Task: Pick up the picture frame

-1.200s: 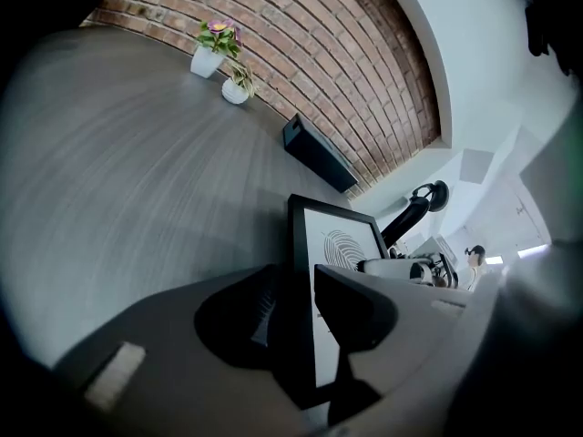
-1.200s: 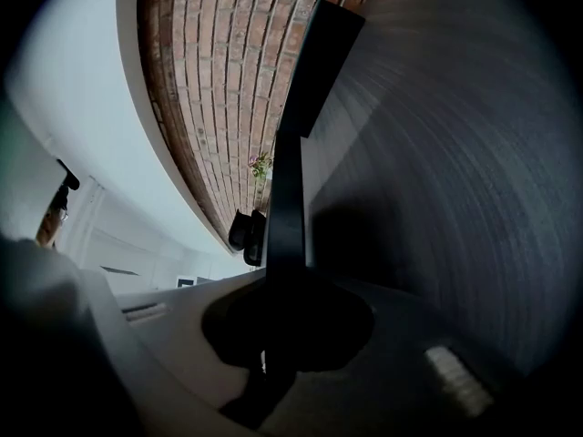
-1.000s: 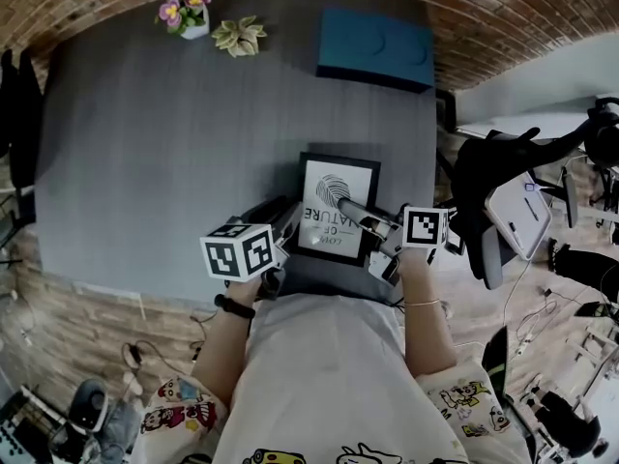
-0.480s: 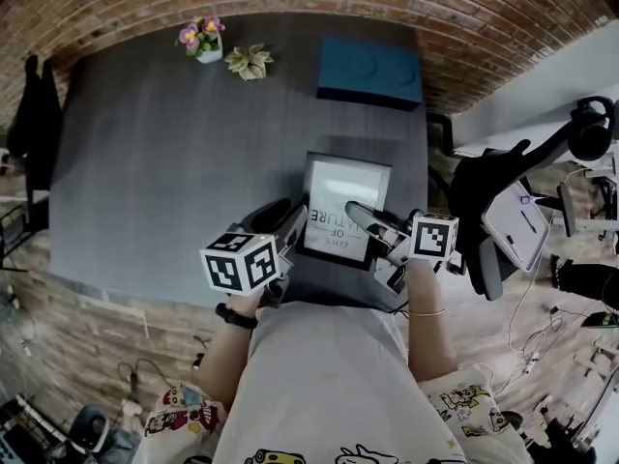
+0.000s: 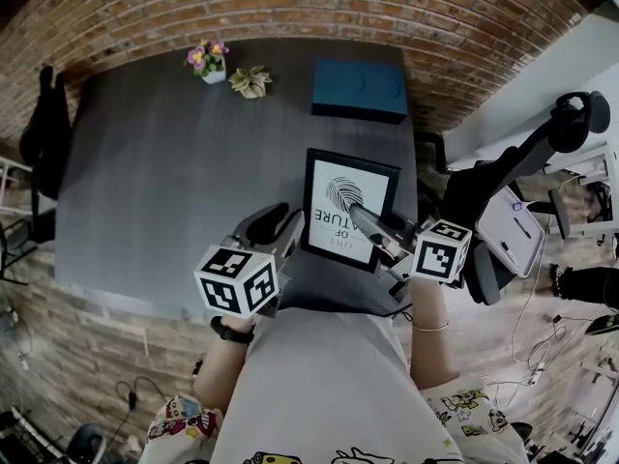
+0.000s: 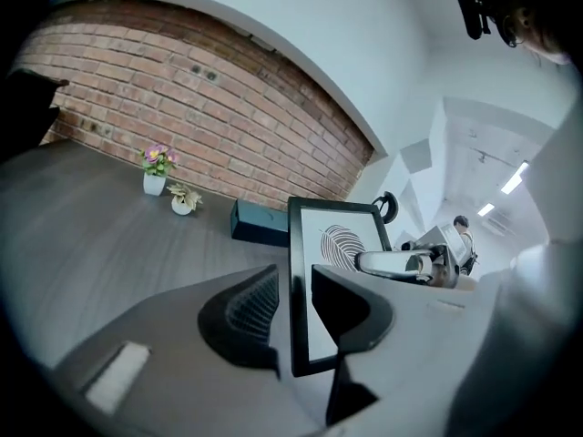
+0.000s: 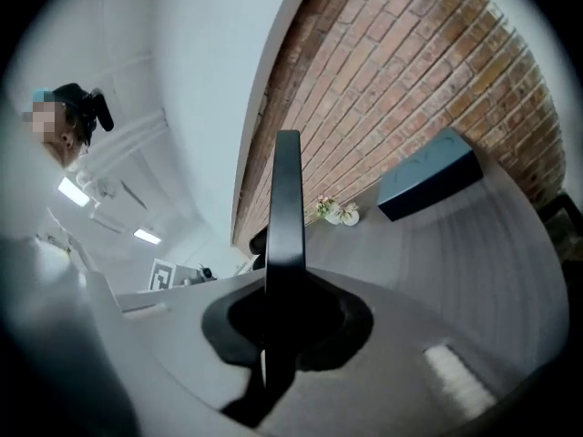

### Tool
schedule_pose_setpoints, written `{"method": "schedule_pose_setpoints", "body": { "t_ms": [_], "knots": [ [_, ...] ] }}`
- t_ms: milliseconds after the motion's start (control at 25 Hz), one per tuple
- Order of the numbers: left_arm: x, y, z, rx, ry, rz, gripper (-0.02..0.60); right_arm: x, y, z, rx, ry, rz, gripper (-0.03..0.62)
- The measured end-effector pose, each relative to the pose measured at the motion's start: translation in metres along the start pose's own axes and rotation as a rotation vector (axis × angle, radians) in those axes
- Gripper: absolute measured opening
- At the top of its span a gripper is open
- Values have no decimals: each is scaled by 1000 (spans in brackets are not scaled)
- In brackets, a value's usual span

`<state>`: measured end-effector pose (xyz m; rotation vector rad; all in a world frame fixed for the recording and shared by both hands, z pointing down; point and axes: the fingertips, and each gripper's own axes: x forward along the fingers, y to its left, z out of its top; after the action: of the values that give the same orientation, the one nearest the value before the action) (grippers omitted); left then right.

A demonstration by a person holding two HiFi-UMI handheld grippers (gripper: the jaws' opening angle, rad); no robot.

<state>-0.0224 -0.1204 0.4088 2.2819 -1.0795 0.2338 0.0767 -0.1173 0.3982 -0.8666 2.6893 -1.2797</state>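
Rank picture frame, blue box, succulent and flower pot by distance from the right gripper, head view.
1. picture frame, held in the right gripper's jaws
2. blue box, straight ahead, far side
3. succulent, left of the box
4. flower pot, farther left still

Flowerpot, succulent and blue box sit on grey table.

I am counting one picture frame, one flowering potted plant, one potted succulent, one blue box, one grey table.

Office: brick wall, desk, swivel chair
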Motion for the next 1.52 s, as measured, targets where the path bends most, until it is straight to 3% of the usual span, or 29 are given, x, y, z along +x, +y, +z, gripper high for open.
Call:
{"method": "schedule_pose_setpoints", "body": {
  "t_ms": [280, 520, 760, 1040, 1240, 1520],
  "knots": [
    [-28, -27, 29, 123, -98, -5, 115, -19, 41, 20, -240, -64, -77, 12],
    [-47, -40, 38, 226, -165, 20, 84, -40, 60, 34, -420, -145, -207, 12],
    [-57, -40, 38, 265, -185, 54, 43, -62, 63, 45, -590, -196, -365, 12],
    [-55, -33, 43, 298, -205, 100, 21, -71, 59, 51, -743, -217, -482, 12],
    [-50, -31, 42, 337, -197, 117, 14, -74, 54, 52, -797, -233, -534, 12],
    [-50, -24, 35, 351, -187, 140, 12, -77, 42, 45, -755, -236, -537, 12]
  ]
}}
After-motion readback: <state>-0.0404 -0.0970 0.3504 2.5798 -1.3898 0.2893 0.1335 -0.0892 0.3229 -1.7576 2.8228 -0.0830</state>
